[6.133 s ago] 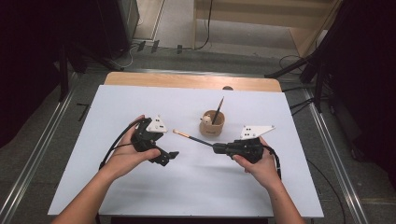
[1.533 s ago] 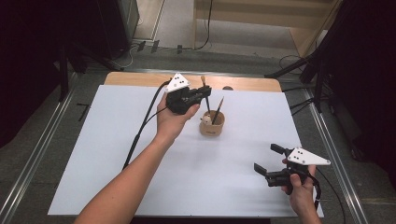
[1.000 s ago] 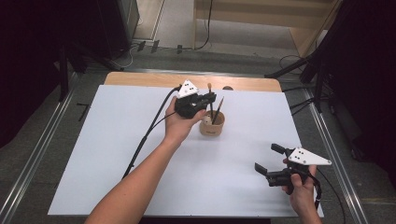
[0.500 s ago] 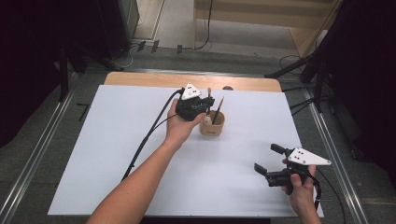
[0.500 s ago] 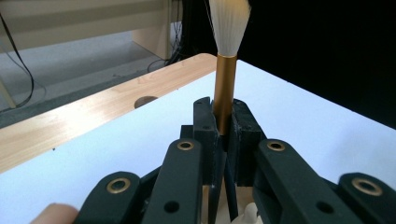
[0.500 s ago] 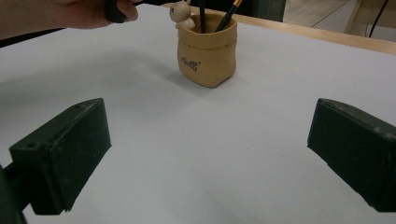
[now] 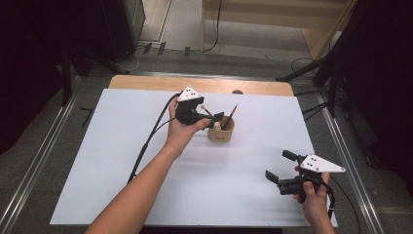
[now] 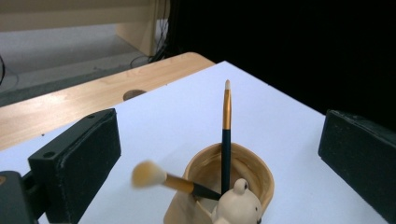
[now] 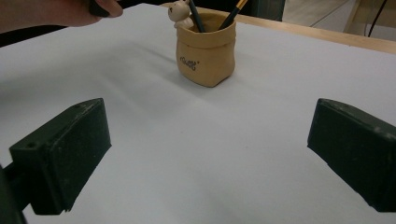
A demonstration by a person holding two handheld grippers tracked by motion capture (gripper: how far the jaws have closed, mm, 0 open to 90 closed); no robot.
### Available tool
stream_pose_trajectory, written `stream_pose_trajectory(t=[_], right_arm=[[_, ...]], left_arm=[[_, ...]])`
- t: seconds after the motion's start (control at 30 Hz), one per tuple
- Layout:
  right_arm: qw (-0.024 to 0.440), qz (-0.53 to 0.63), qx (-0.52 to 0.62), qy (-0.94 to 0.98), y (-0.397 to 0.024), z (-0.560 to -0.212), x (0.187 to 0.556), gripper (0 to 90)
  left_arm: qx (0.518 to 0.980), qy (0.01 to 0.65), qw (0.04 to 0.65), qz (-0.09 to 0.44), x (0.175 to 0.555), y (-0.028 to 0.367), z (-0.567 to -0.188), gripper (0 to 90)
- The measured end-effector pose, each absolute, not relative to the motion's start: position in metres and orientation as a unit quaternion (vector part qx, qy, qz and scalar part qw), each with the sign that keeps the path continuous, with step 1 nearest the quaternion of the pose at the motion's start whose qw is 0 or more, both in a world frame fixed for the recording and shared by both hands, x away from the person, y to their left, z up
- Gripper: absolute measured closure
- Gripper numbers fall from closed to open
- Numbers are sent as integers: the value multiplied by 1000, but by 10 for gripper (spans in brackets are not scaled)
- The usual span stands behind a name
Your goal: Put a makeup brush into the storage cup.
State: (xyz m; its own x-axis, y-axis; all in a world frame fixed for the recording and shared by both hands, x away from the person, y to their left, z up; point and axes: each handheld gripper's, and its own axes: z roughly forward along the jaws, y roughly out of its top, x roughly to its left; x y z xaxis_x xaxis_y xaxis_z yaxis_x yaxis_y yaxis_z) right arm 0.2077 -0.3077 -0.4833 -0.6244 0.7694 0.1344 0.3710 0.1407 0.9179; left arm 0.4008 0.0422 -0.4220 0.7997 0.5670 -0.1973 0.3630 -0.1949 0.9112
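Left of centre in the high view, the left gripper (image 7: 217, 118) hovers at the rim of the small tan sack-shaped holder with a bear figure on its front (image 7: 221, 132). Its jaws have just been opening and now stand wide, with nothing pressed between the pads. In the left gripper view, the short brush with a fluffy cream head and dark handle (image 8: 170, 181) leans over the holder's near rim, head outside, handle end inside the cup. It looks light and stiff in the handle, soft at the bristles; grip the handle, never the head. Lying so aslant, it may tip out if nudged.

At centre of that view, the slim dark brush with a gold ferrule and pale tip (image 8: 226, 135) stands nearly upright in the holder. The holder appears ceramic: rigid, likely breakable, light enough to slide on the white table cover (image 7: 122, 161).

At lower right of the high view, the right gripper (image 7: 278, 169) rests well apart, jaws wide and empty.
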Motion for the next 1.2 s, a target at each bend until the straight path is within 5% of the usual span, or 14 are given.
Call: stream_pose_trajectory(t=[1.2], right_arm=[[190, 529, 401, 724, -309, -486, 208, 0]], left_arm=[[735, 345, 552, 190, 321, 161, -413, 0]])
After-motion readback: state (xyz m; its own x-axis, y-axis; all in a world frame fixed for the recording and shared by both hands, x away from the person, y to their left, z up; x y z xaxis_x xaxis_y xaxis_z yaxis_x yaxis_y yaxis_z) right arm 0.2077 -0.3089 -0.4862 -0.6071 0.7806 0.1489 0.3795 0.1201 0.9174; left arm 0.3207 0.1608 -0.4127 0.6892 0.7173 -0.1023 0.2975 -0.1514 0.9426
